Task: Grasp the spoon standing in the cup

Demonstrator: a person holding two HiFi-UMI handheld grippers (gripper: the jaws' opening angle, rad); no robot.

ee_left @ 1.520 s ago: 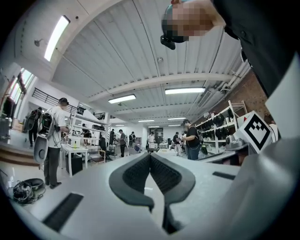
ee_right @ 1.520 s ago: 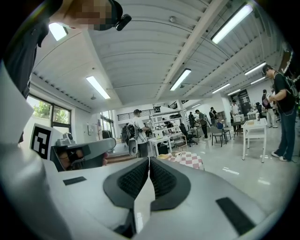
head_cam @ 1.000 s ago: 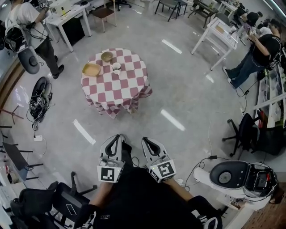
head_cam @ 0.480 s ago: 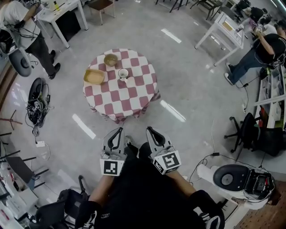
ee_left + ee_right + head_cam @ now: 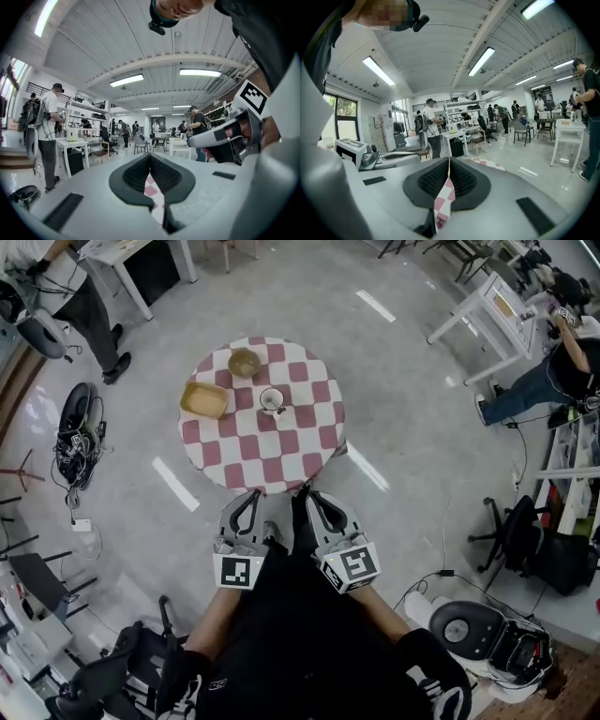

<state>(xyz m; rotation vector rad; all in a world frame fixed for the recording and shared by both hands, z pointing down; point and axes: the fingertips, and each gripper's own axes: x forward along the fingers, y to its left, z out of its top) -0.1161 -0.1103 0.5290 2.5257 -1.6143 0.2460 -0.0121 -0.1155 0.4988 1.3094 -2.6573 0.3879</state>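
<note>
While the cup (image 5: 272, 399) with the spoon (image 5: 276, 406) stands near the middle of the checkered table (image 5: 281, 451), just beside the yellow tray (image 5: 203, 399) and near the brown bowl (image 5: 245, 362), both claws hang well short of it at the table's near edge. Left gripper (image 5: 250, 498) and right gripper (image 5: 310, 495): jaws fully together, nothing held. Step in hand looks like the approach. Pick one gripper, open it before reaching the cup, come down over the rim, pinch the handle only. The spoon's lean is too small to read; check it in the gripper view first.
</note>
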